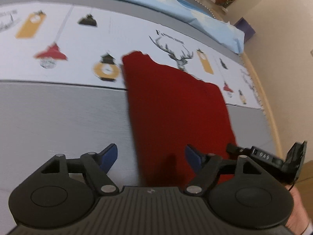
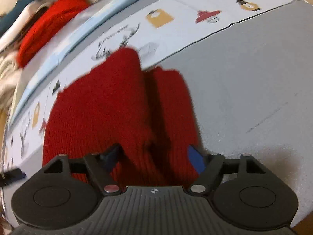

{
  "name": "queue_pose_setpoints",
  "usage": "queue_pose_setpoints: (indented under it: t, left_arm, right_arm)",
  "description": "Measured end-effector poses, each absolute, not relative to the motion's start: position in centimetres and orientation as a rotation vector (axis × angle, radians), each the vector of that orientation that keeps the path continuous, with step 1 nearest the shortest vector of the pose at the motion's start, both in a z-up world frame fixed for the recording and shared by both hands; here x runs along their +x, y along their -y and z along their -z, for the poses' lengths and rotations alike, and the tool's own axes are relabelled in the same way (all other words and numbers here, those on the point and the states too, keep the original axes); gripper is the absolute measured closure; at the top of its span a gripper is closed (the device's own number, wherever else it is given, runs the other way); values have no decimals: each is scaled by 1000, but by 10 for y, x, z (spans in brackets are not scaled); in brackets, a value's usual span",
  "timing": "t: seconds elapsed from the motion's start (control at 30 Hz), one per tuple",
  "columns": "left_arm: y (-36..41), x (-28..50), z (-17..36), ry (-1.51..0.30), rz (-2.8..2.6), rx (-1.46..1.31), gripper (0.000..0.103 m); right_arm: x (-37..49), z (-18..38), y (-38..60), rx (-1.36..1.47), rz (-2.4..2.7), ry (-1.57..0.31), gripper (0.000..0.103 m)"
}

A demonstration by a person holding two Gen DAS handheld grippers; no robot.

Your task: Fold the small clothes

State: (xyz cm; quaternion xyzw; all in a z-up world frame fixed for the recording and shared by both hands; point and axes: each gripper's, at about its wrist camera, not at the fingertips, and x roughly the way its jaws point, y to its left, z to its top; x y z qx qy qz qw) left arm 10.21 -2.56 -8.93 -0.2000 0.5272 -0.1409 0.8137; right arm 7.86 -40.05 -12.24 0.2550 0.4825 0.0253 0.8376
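A red knit garment [image 1: 174, 101] lies flat on a bed, across a grey sheet [image 1: 64, 117] and a white strip printed with lamps and a deer. My left gripper [image 1: 151, 157] hovers over its near left edge, open, its blue pads [image 1: 109, 157] wide apart and pressing on nothing. In the right wrist view the same red garment [image 2: 101, 113] shows a lengthwise fold, with a narrower part lying beside the wider one. My right gripper [image 2: 153, 158] stands open over its near end, with cloth under the gap and no pad gripping it.
Another red knit piece [image 2: 49, 25] lies among piled clothes at the far left. A light blue cloth [image 1: 195, 9] runs along the far side of the bed. The bed's wooden edge [image 1: 273, 117] curves on the right. A person's hand [image 1: 299, 217] shows at the lower right.
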Motion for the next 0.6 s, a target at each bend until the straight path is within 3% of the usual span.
queue_pose_setpoints:
  t: [0.07,0.17,0.2,0.4,0.5,0.57,0.6]
  left_arm:
    - [34,109,103,-1137,302,-479,19]
    - [42,117,128,-1182,279,-593,19]
    - [42,119,136,-1196,270,-639,14]
    - [55,124,171,-1217,230,-782,4]
    - [57,125,171,-1199,231,-758,12]
    - [58,126,162,-1175,239,-696,23]
    - [58,125,156,-1163,248,-671,30]
  right_arm:
    - [84,124,409,579,-63,-1025,24]
    - [86,132,417,632,-72,-1060,14]
    - [88,135,420,642,-76,-1071,10]
    - [87,150,427,724,-84,-1105,8]
    - [91,150,421,705,-76,-1096,11]
    - [93,148,418,700,-62,-1075,19]
    - [93,147,416,695,-65,-1061,31]
